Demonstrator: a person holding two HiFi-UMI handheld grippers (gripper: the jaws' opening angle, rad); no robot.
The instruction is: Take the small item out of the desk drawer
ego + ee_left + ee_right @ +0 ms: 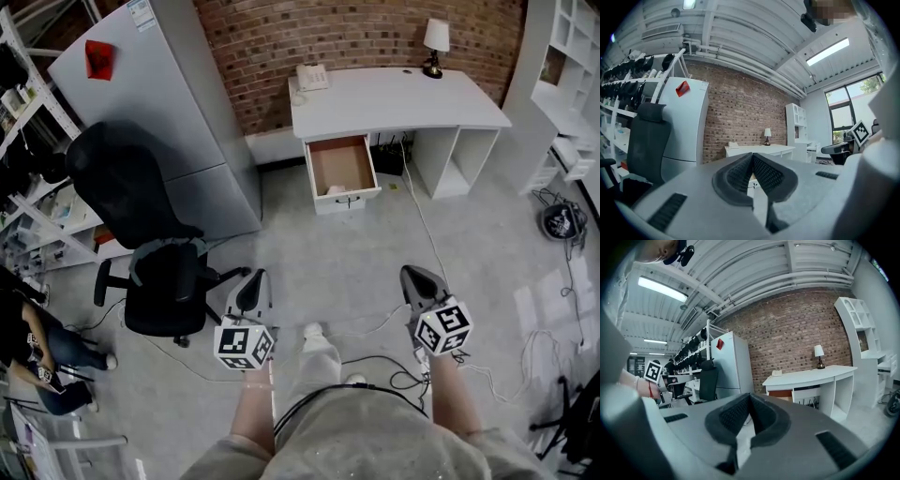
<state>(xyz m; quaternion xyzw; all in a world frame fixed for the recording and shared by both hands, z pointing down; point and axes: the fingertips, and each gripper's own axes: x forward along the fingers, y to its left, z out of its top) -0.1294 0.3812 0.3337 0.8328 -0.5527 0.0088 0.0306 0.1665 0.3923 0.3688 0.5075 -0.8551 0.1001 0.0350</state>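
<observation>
Grey left claw level, clenched empty | right claw tipped slightly down, clenched empty

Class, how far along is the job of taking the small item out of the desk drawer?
Done: the brown-bottomed drawer of the white desk stands open. In hand: nothing; left tongs and right tongs are shut, empty, well short of the desk. Left: approach, grasp the small white item at the drawer's front, lift it out.

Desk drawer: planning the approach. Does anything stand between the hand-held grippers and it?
Nothing visible: bare floor leads to the open drawer. The office chair stands aside, left; a thin cable lies along the floor.
</observation>
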